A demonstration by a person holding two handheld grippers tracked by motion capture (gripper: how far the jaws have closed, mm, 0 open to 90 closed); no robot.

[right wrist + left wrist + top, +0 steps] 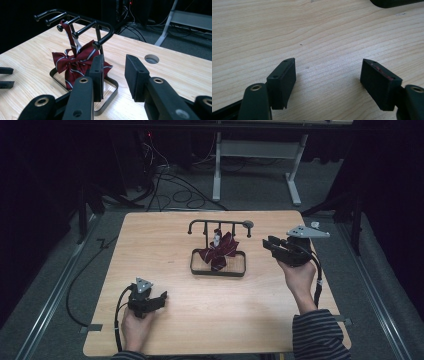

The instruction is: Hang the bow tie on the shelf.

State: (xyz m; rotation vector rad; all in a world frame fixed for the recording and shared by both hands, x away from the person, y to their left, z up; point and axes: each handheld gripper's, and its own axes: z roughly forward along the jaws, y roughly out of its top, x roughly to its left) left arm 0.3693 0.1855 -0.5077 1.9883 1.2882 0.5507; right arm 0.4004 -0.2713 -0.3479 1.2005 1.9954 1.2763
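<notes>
High view shows our dark red striped fabric bow tie [218, 251] hanging from a black metal peg rack [219, 224] at mid-table, its long axis dropping into the rack's base tray. It lies just left of our right gripper [271, 245], well ahead of our left gripper [160, 299]. Both stand open and empty. Right gripper view alone reveals the strap looped over a peg
</notes>
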